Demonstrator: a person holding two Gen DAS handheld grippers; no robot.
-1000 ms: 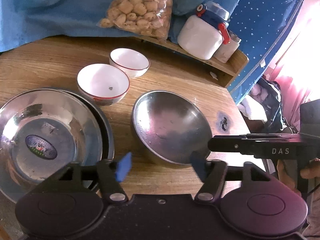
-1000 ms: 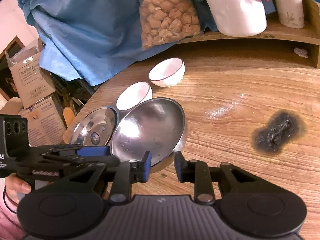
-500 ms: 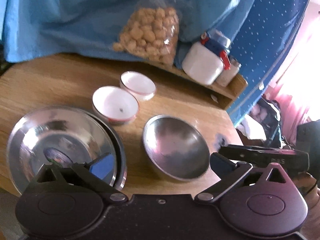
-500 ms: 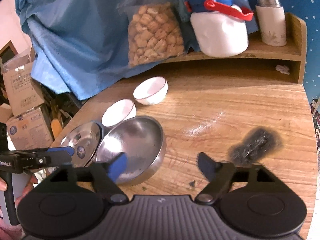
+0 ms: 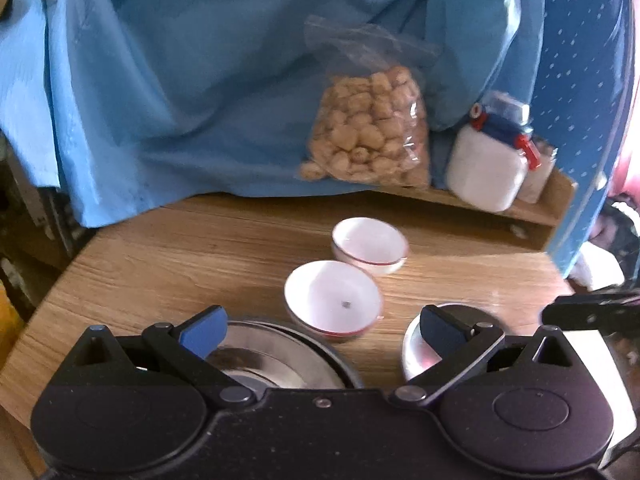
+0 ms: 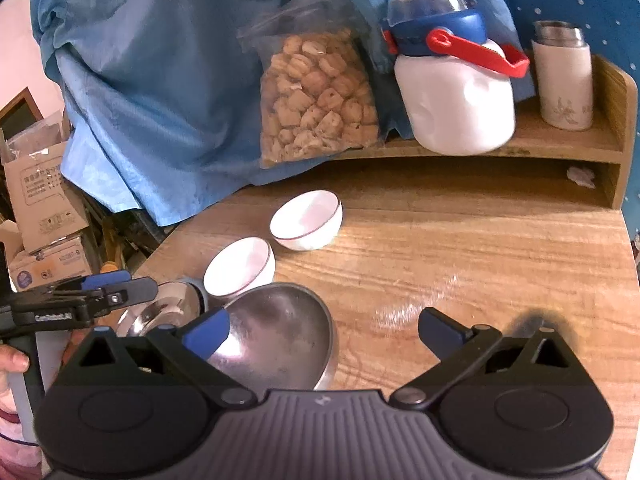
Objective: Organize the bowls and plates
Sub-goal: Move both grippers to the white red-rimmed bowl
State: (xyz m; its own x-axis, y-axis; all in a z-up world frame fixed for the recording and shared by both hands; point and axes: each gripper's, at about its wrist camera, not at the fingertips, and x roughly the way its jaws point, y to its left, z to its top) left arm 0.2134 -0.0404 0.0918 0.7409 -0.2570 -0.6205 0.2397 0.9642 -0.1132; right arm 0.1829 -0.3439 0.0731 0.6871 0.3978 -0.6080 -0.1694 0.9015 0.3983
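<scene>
with both the left tongs [image 5: 320,328] and right tongs [image 6: 322,330] spread apart and empty, i should bring the right pair squarely over the steel bowl [image 6: 280,332] rim at lower centre before closing.

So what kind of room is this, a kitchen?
Probably a lived-in home, not a fitted kitchen: a wooden table with a shelf holding a bag of snacks and a white jug, cardboard boxes stacked beside.

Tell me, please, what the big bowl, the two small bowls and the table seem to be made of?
Big bowl: likely stainless steel, grey with a bright reflection inside. Small bowls: probably glazed ceramic, glossy white with a thin red rim line, though melamine is possible. Table: wood or wood-look laminate, with visible grain.
</scene>
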